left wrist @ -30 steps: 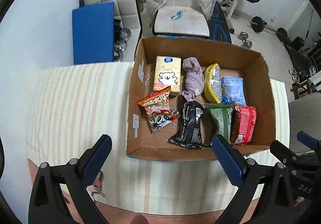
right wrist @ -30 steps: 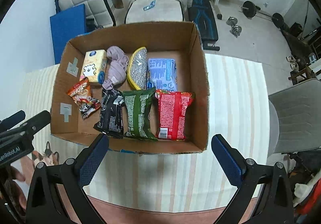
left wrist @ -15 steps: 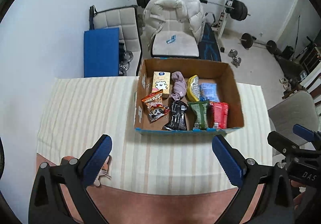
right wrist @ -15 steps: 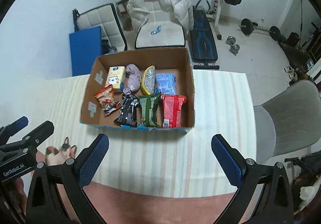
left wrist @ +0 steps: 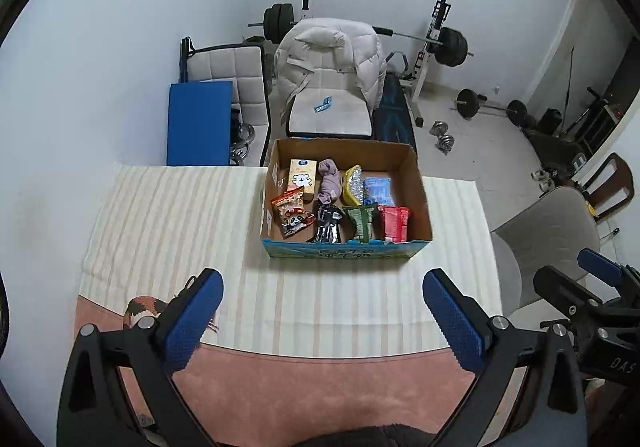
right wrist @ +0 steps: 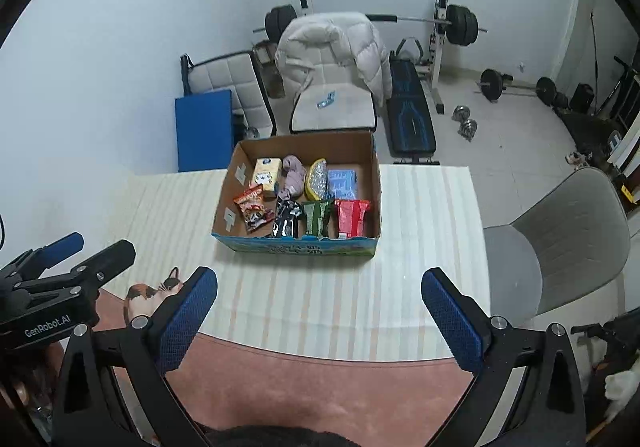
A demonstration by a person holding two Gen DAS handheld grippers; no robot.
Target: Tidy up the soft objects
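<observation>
The cardboard box (left wrist: 420, 187) sits on the striped desk (left wrist: 168, 215), filled with snack packets, a purple sock (left wrist: 330, 181) and tissues. The left tool (left wrist: 322, 289) and right tool (right wrist: 320, 285) gape apart, empty, well apart from it.

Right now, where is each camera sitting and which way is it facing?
Left wrist: on the left gripper, raised and back from the table, looking forward and down at the box; its blue fingers show, the right gripper at the right edge.
Right wrist: on the right gripper, same aim; its own fingers show, the left gripper at the left edge.
Shared: box, table, jacket-draped chair, weights.
</observation>
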